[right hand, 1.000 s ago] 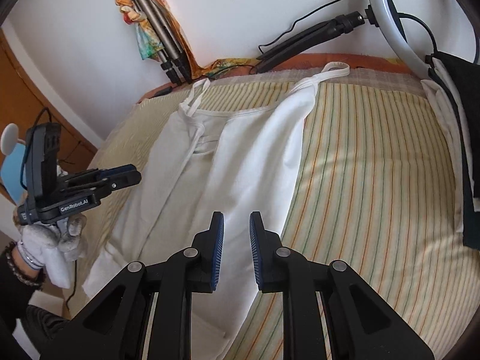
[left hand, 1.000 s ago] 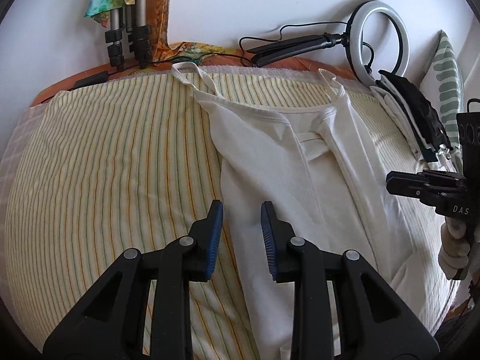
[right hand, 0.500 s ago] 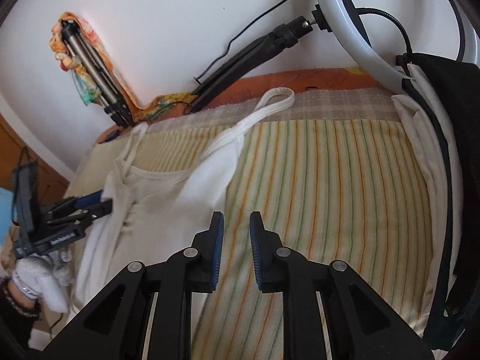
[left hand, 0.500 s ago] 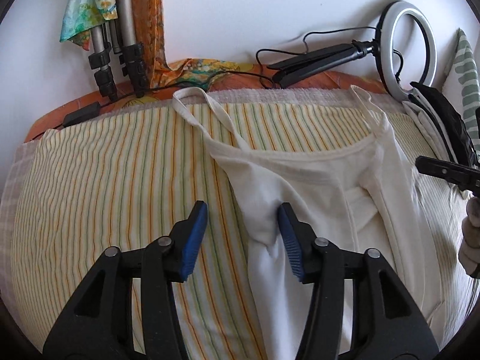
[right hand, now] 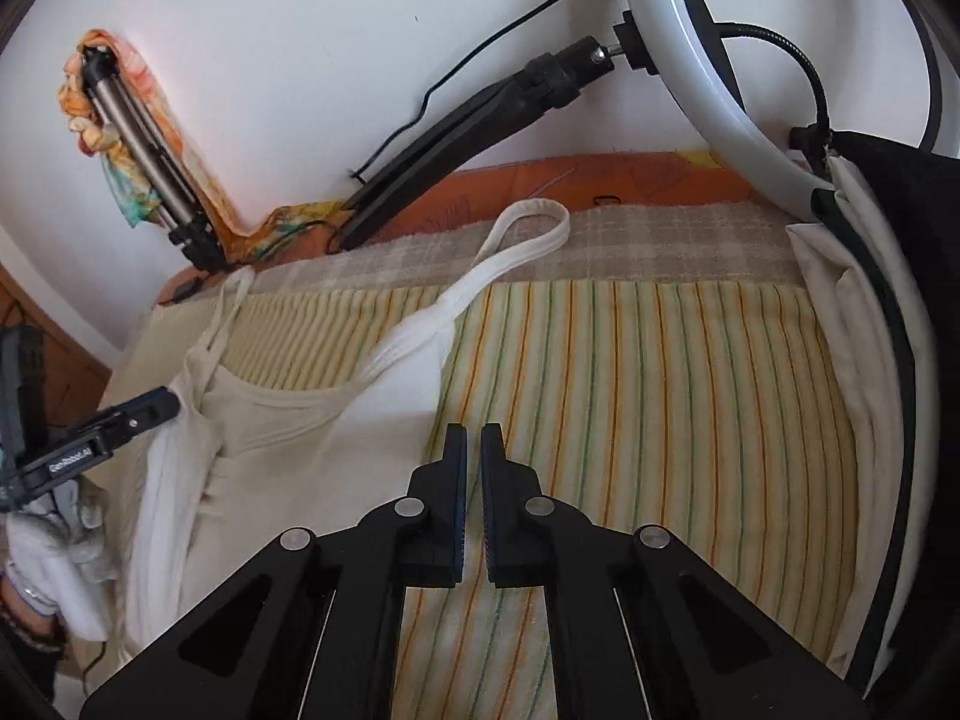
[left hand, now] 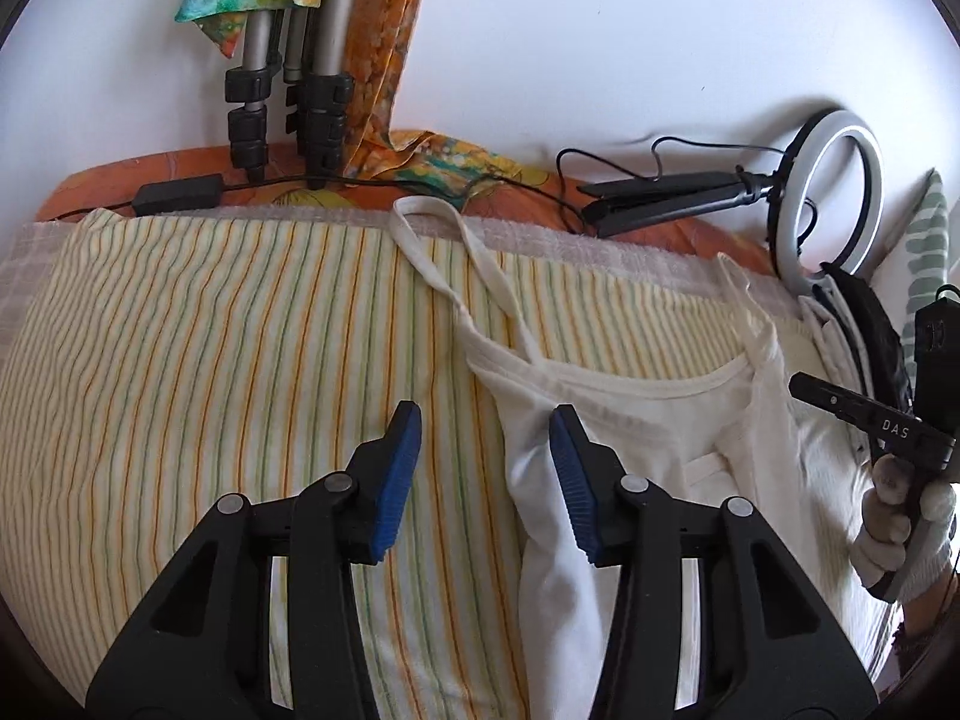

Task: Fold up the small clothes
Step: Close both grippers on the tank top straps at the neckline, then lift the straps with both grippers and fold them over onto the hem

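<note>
Cream cotton, thin-strapped: the camisole (left hand: 648, 420) lies flat on the striped sheet (left hand: 210, 360) of the bed, its two straps reaching toward the wall and its body running back under my claws. One long side already appears turned in over the middle, though I cannot make out exactly how the layers sit there.

My left claw (left hand: 486, 468) has just been closing a little and now stands roughly half open. The top corner of the camisole, just below the strap, lies between its jaws; the right-hand pad looks to be brushing the cloth, the left-hand pad sits over bare sheet, and nothing is pinched yet. My right claw (right hand: 474, 498) has its jaws drawn nearly together with only a sliver of gap, hanging over the sheet just beside the other edge of the camisole, and I see no fabric in it.

I judge the step in hand to be taking hold of the upper edge on both sides, ready for the next fold. The folding itself looks barely begun.

What comes next, as I read it: close my left claw fully on that corner, catching all the layers and not the sheet beneath. My right claw must spread again, slide onto the fabric edge and pinch it. Only then should both lift together, evenly, so the straps do not trail or tangle.
</note>
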A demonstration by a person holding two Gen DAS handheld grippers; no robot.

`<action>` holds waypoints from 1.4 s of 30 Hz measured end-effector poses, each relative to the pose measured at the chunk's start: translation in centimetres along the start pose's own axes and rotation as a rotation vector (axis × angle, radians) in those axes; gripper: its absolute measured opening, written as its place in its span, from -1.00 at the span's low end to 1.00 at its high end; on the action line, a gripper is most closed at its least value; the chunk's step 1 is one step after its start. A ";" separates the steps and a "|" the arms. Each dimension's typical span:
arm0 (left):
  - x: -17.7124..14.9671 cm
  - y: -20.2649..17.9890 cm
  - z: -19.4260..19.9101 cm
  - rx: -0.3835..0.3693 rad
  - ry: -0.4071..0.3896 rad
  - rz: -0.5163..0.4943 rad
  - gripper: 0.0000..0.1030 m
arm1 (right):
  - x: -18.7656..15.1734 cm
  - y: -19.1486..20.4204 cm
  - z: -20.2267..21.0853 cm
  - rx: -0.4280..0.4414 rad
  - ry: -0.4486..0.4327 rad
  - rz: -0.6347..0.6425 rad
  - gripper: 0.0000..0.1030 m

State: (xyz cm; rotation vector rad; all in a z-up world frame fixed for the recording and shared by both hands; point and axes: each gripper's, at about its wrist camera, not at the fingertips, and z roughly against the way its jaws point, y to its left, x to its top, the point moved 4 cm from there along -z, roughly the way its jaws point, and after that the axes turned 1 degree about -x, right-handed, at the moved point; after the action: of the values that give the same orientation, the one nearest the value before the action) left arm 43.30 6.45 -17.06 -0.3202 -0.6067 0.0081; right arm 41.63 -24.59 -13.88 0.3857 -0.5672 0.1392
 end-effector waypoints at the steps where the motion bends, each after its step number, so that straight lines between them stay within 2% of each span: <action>1: 0.1 -0.1 -0.3 -0.010 0.013 -0.005 -0.10 | 0.1 -0.2 0.4 0.044 -0.004 -0.009 -0.92; 3: 0.3 -0.4 -0.9 -0.017 0.031 -0.014 -0.10 | 0.2 -0.2 0.5 0.117 -0.001 -0.019 -0.91; 7: 0.6 -1.1 -1.7 -0.009 0.046 -0.039 -0.10 | 0.7 0.2 -1.1 0.173 0.036 -0.019 -0.80; 8: 0.8 -1.2 -1.9 0.002 0.048 -0.043 -0.10 | 0.9 0.3 -1.8 0.182 0.052 -0.023 -0.71; 10: 1.0 -1.5 -2.2 0.023 0.047 -0.049 -0.10 | 1.3 0.2 -3.0 0.140 0.076 -0.023 -0.71; 11: 1.2 -1.6 -2.4 0.033 0.044 -0.054 -0.25 | 1.6 0.3 -3.2 0.139 0.067 -0.022 -0.72; 12: 1.4 -1.7 -2.6 0.043 0.041 -0.059 -0.57 | 1.9 0.4 -3.4 0.135 0.066 -0.016 -0.72; 13: 1.5 -1.7 -2.7 0.041 0.040 -0.060 -0.68 | 2.2 0.5 -3.6 0.124 0.068 -0.009 -0.80; 14: 1.6 -1.8 -2.8 0.032 0.036 -0.055 -0.89 | 2.4 0.6 -3.7 0.113 0.069 0.000 -0.86; 15: 1.8 -1.8 -2.8 0.027 0.029 -0.047 -0.93 | 2.5 0.7 -3.9 0.110 0.068 0.004 -0.91; 21: 2.0 -2.3 -1.4 0.019 -0.022 -0.049 -0.96 | 3.1 0.8 -2.1 0.102 0.004 0.025 -0.96; 25: 2.0 -2.6 0.8 -0.004 -0.047 -0.027 -0.96 | 3.4 0.8 -0.3 0.092 -0.038 0.038 -0.97; 29: 1.5 -3.7 3.2 -0.002 -0.080 -0.052 -0.96 | 2.9 1.7 1.8 0.093 -0.064 0.052 -0.97; 37: -1.3 -6.0 8.9 0.005 -0.115 -0.098 -0.96 | -0.4 4.7 7.2 0.076 -0.103 0.101 -0.99; 42: -4.7 -7.4 12.1 0.014 -0.123 -0.129 -0.96 | -3.7 6.1 10.7 0.050 -0.113 0.148 -0.99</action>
State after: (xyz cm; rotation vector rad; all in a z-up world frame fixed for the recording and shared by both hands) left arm 32.03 2.51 -8.12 -0.2681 -0.7484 -0.0926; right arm 31.82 -23.26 -5.66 0.4014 -0.7054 0.2755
